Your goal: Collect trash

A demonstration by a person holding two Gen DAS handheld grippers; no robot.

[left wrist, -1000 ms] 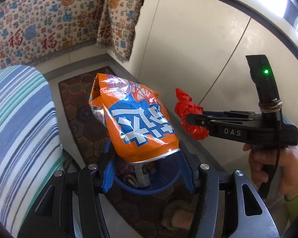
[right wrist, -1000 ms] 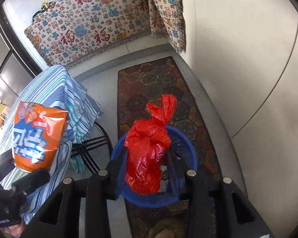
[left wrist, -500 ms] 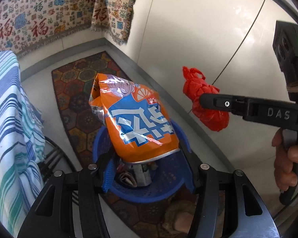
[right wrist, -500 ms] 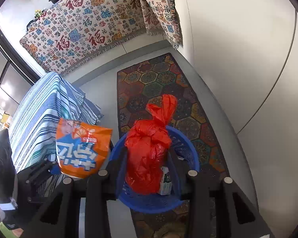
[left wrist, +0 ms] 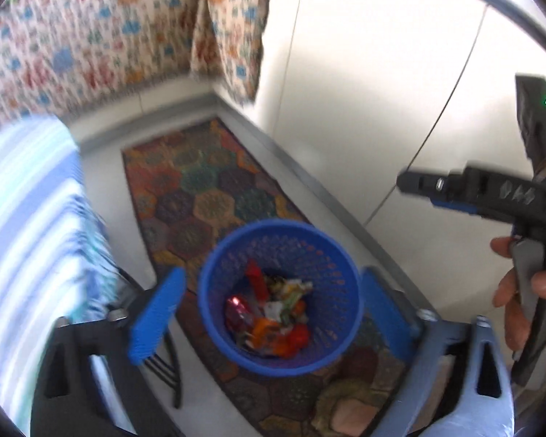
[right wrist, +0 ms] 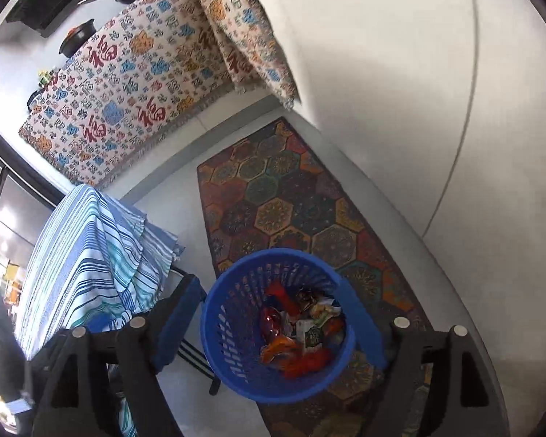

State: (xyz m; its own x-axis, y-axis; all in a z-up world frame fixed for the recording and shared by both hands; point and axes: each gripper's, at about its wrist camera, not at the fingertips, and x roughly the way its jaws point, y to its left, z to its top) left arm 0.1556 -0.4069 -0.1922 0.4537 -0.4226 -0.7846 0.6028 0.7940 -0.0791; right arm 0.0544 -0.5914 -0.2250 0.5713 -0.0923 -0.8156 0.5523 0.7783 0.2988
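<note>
Both the left gripper (left wrist: 269, 318) and right gripper (right wrist: 273, 324) hang above the blue mesh basket (right wrist: 233, 371), jaws spread wide and empty. The trash (right wrist: 298, 338), crumpled wrappers, lies inside the basket on the patterned rug (right wrist: 291, 196).

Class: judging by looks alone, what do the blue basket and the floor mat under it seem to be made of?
Blue basket: probably moulded plastic; its even, slightly glossy wall is pierced by regular holes. Floor mat: likely woven or printed textile; flat, matte, with coloured hexagon patterns.
</note>
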